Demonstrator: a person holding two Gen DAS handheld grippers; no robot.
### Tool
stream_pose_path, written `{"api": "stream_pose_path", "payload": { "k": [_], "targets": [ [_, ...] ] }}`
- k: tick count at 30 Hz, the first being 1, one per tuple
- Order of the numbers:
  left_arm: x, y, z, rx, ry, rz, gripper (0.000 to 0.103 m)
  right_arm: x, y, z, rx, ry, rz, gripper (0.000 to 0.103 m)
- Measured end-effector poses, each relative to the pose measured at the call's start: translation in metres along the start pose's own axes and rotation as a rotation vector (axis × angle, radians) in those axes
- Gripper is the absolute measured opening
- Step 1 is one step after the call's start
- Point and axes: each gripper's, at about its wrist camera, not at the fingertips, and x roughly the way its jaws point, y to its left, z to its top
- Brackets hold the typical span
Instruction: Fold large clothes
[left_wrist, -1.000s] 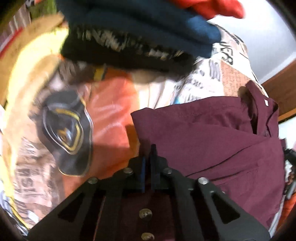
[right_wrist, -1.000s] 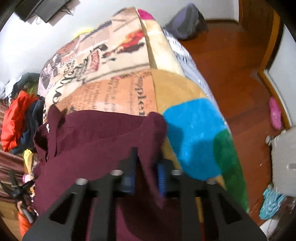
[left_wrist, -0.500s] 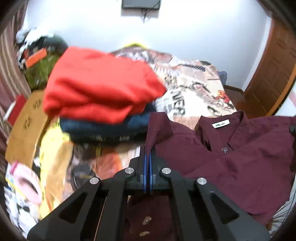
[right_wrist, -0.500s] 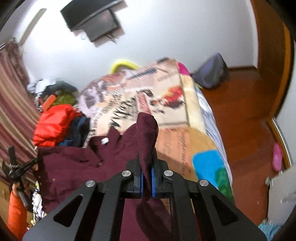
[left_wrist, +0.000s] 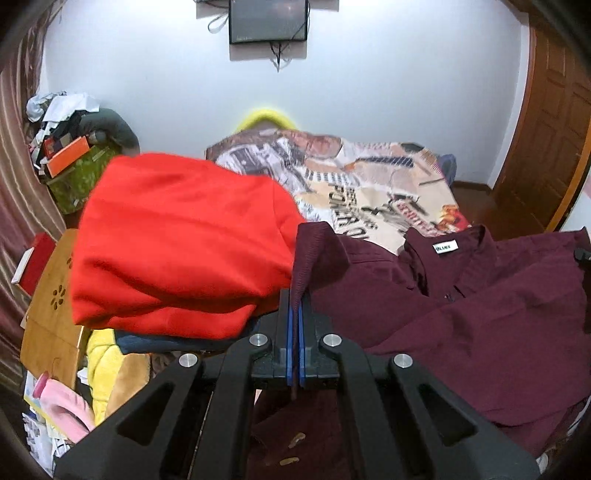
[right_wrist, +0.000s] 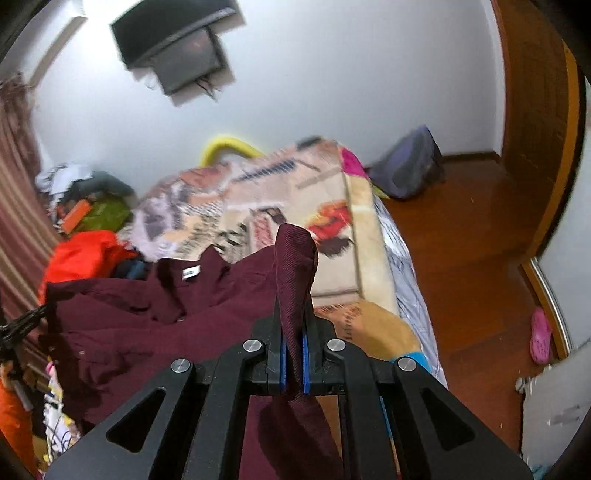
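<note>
A large maroon button shirt (left_wrist: 461, 317) with a white collar label hangs stretched between my two grippers above the bed. My left gripper (left_wrist: 295, 314) is shut on one edge of the shirt, and a flap of cloth sticks up between its blue pads. My right gripper (right_wrist: 293, 325) is shut on the other edge of the shirt (right_wrist: 155, 325), with a fold of cloth standing up from its jaws. The left gripper's tip shows at the left edge of the right wrist view (right_wrist: 22, 325).
The bed has a printed patchwork blanket (left_wrist: 369, 184). A pile of folded clothes with a red one on top (left_wrist: 177, 243) sits close on the left. Clutter and a wooden board (left_wrist: 51, 321) lie far left. Wood floor (right_wrist: 480, 258) and a door lie to the right.
Both grippers have lifted the shirt up off the bed and tilted upward, so the wall and room now show. The right gripper closed tight on the cloth.
</note>
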Motion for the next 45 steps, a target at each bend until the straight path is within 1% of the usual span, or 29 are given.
{"api": "stream_pose_path", "payload": {
  "k": [2, 4, 8, 10, 13, 15, 19, 23, 24, 25, 26, 27, 28, 29, 30, 31, 32, 33, 34, 35, 37, 39, 42, 45],
  "targets": [
    [0.016, 0.003, -0.002, -0.007, 0.022, 0.026, 0.001, 0.024, -0.01, -0.006, 0.012, 0.041, -0.046, 0.005],
    [0.028, 0.008, -0.005, -0.018, 0.038, 0.045, 0.001, 0.037, -0.02, -0.01, 0.027, 0.067, -0.072, 0.005],
    [0.046, 0.021, -0.011, -0.048, 0.082, 0.058, 0.002, 0.05, -0.04, -0.019, 0.062, 0.109, -0.081, 0.005],
    [0.05, 0.025, -0.014, -0.063, 0.093, 0.06, 0.004, 0.053, -0.043, -0.021, 0.059, 0.124, -0.086, 0.006],
    [0.051, 0.032, -0.019, -0.1, 0.107, 0.048, 0.004, 0.047, -0.041, -0.026, 0.039, 0.12, -0.097, 0.007],
    [0.048, 0.035, -0.021, -0.115, 0.107, 0.053, 0.004, 0.043, -0.038, -0.026, 0.029, 0.111, -0.104, 0.008],
    [0.032, 0.033, -0.023, -0.081, 0.084, 0.098, 0.004, 0.024, -0.025, -0.028, -0.013, 0.097, -0.13, 0.008],
    [0.006, 0.031, -0.029, -0.067, 0.066, 0.083, 0.008, -0.001, -0.01, -0.032, -0.088, 0.077, -0.163, 0.01],
    [-0.001, 0.03, -0.031, -0.062, 0.059, 0.082, 0.012, -0.009, -0.007, -0.033, -0.098, 0.063, -0.149, 0.01],
    [-0.007, 0.03, -0.033, -0.058, 0.053, 0.082, 0.018, -0.021, -0.004, -0.035, -0.099, 0.048, -0.131, 0.012],
    [-0.016, 0.029, -0.037, -0.052, 0.042, 0.082, 0.023, -0.028, -0.003, -0.037, -0.094, 0.039, -0.122, 0.013],
    [-0.023, 0.028, -0.04, -0.047, 0.031, 0.082, 0.033, -0.039, -0.001, -0.039, -0.089, 0.025, -0.115, 0.019],
    [-0.03, 0.027, -0.043, -0.042, 0.019, 0.083, 0.042, -0.049, 0.002, -0.042, -0.088, 0.007, -0.117, 0.027],
    [-0.037, 0.026, -0.046, -0.036, 0.008, 0.085, 0.045, -0.059, 0.004, -0.044, -0.093, -0.017, -0.124, 0.032],
    [-0.045, 0.025, -0.051, -0.029, -0.003, 0.089, 0.05, -0.066, 0.007, -0.047, -0.099, -0.035, -0.129, 0.042],
    [-0.051, 0.024, -0.055, -0.022, -0.01, 0.089, 0.053, -0.078, 0.01, -0.051, -0.108, -0.06, -0.137, 0.049],
    [-0.057, 0.024, -0.059, -0.014, -0.014, 0.086, 0.055, -0.084, 0.012, -0.054, -0.113, -0.073, -0.141, 0.052],
    [-0.065, 0.021, -0.065, -0.001, -0.016, 0.086, 0.06, -0.092, 0.014, -0.057, -0.117, -0.083, -0.141, 0.057],
    [-0.07, 0.02, -0.07, 0.006, -0.019, 0.088, 0.066, -0.098, 0.016, -0.061, -0.117, -0.089, -0.137, 0.059],
    [-0.075, 0.02, -0.077, 0.011, -0.022, 0.088, 0.068, -0.101, 0.017, -0.064, -0.115, -0.091, -0.131, 0.06],
    [-0.082, 0.019, -0.09, 0.01, -0.018, 0.088, 0.078, -0.109, 0.019, -0.072, -0.109, -0.094, -0.121, 0.061],
    [-0.084, 0.019, -0.107, -0.016, 0.003, 0.084, 0.082, -0.116, 0.019, -0.082, -0.106, -0.094, -0.116, 0.061],
    [-0.079, 0.021, -0.132, -0.041, 0.055, 0.063, 0.082, -0.121, 0.02, -0.099, -0.104, -0.088, -0.111, 0.062],
    [-0.07, 0.025, -0.161, -0.066, 0.127, 0.046, 0.082, -0.123, 0.02, -0.116, -0.103, -0.08, -0.13, 0.062]
  ]
}}
